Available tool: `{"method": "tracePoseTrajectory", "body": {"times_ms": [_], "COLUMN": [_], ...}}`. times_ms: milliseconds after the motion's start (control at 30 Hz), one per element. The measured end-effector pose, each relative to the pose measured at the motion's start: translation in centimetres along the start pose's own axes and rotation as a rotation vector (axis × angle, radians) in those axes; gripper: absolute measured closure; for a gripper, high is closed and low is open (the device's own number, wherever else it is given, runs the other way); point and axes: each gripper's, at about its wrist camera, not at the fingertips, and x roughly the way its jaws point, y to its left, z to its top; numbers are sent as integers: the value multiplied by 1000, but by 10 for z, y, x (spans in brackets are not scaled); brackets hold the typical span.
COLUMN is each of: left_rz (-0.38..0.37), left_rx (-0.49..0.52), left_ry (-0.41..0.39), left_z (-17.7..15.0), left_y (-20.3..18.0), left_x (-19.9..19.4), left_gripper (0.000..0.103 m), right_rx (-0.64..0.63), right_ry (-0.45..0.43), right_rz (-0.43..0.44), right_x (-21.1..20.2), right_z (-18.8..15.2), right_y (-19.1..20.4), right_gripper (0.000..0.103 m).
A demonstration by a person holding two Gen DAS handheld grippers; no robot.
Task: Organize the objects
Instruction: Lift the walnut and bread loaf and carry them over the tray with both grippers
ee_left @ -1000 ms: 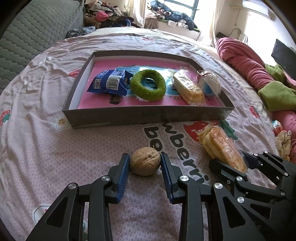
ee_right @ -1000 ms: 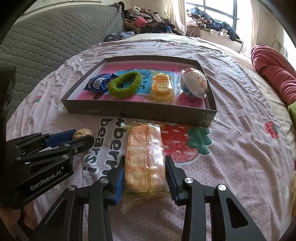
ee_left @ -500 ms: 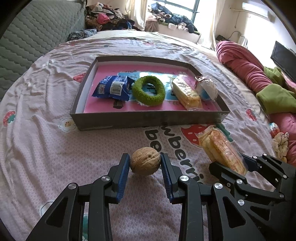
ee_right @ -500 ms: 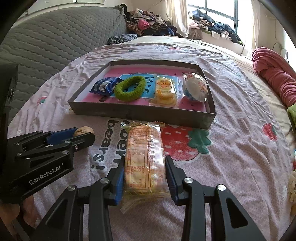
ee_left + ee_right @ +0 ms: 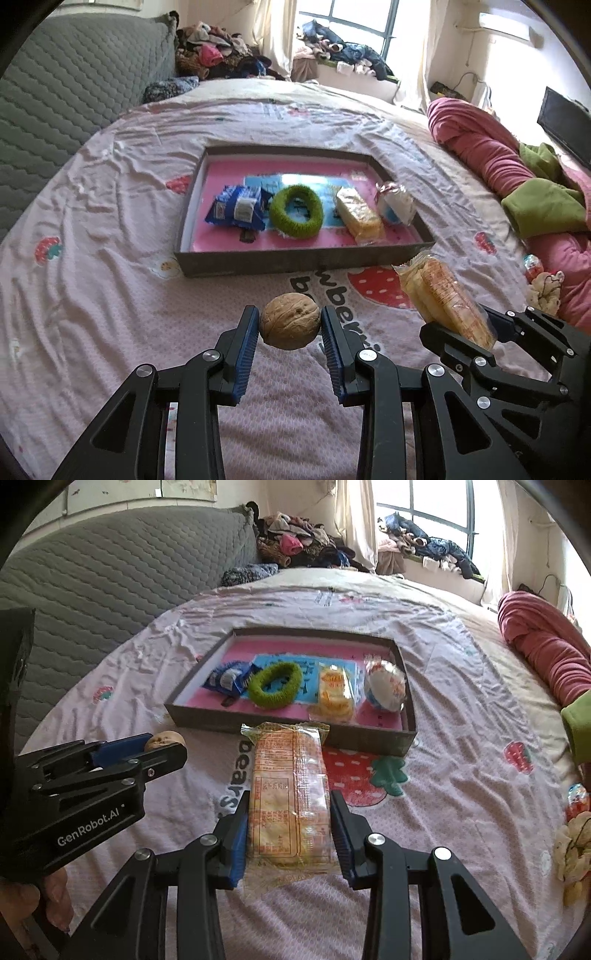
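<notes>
My left gripper (image 5: 290, 323) is shut on a brown walnut (image 5: 290, 320) and holds it above the bed sheet, in front of a dark shallow box (image 5: 295, 261). My right gripper (image 5: 290, 821) is shut on a clear packet of orange crackers (image 5: 290, 794), also lifted, its far end near the box's front wall (image 5: 288, 730). The box holds a blue snack bag (image 5: 238, 209), a green fuzzy ring (image 5: 295, 210), a yellow wrapped cake (image 5: 358, 215) and a white round wrapped item (image 5: 397, 202). The right gripper with the packet (image 5: 447, 299) shows at the right of the left wrist view.
The box lies on a pink strawberry-print sheet (image 5: 92, 258). A red blanket roll (image 5: 480, 147) and green cloth (image 5: 543, 206) lie at the right. A small toy (image 5: 574, 845) sits at the right edge. A grey quilted headboard (image 5: 110, 572) stands at the left.
Both grippers have risen and pulled back from the box, lifting the walnut and the cracker packet off the sheet. The box looks smaller and farther.
</notes>
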Motion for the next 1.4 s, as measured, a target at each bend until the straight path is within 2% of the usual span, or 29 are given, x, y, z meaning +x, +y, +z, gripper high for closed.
{"method": "tracePoseTrajectory", "body": {"times_ms": [533,800,1067,1400], "left_rz": [21,35,53,63], "left_rx": [14,28,32,22], "left_ry": [-66,-103,-120,-102], "left_z": [17,44,81,110], "left_y": [-12,-15,-10,10], "left_x": [-62,-75,-59,-1], "left_gripper": [67,67,67,67], "right_rx": [-16,-29,-55,-63], "right_ry": [-90,-140,-177,-159], "right_rz": [-10,-15,-22,7], "right_x": [-64,-84,-78,-19], "right_z": [22,50,89,119], "right_y": [8,4,-2,-4], "right_gripper": [63,63,63,63]}}
